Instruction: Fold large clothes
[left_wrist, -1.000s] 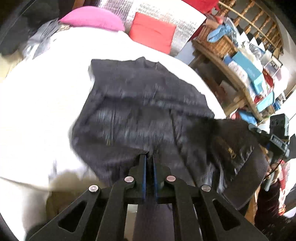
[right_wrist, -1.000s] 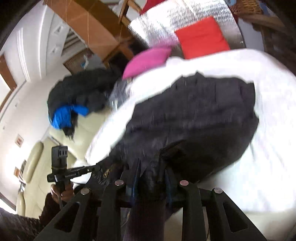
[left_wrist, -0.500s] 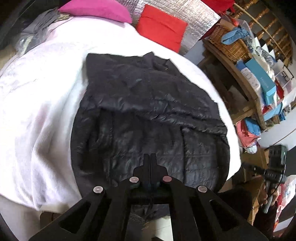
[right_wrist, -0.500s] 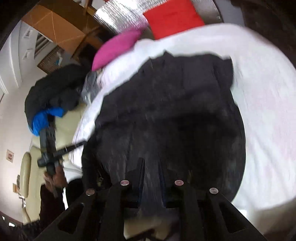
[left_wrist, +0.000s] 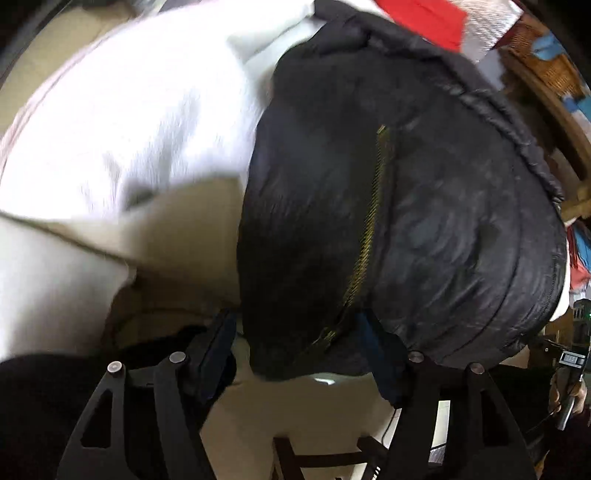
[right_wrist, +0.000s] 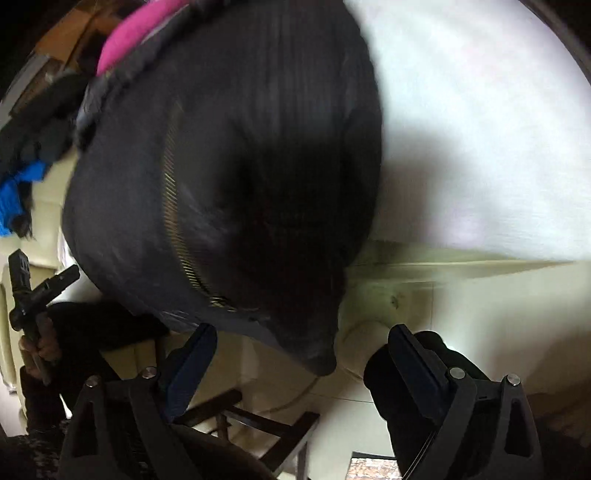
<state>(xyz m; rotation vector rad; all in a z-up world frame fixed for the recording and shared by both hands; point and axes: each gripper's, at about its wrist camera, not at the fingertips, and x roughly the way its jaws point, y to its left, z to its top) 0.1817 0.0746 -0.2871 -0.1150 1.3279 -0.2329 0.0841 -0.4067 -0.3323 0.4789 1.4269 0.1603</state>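
A large black padded jacket (left_wrist: 424, 206) with a brass zipper (left_wrist: 369, 229) lies on a white-covered table (left_wrist: 129, 110), its near hem hanging over the front edge. My left gripper (left_wrist: 295, 332) is open, its fingers on either side of the hanging hem. In the right wrist view the same jacket (right_wrist: 229, 166) hangs over the table edge. My right gripper (right_wrist: 295, 354) is open, just below the hem's lowest corner and holding nothing.
A red cushion (left_wrist: 424, 22) and a wicker basket on wooden shelves (left_wrist: 546, 62) are behind the jacket. A pink cushion (right_wrist: 136, 33) and dark and blue clothes (right_wrist: 18, 192) lie at the far left. A wooden chair (right_wrist: 258, 424) stands below the table edge.
Both grippers were shut on the jacket's hem; now both have opened and let it go. The cameras have dropped low at the table's front edge, and the hem hangs over it.
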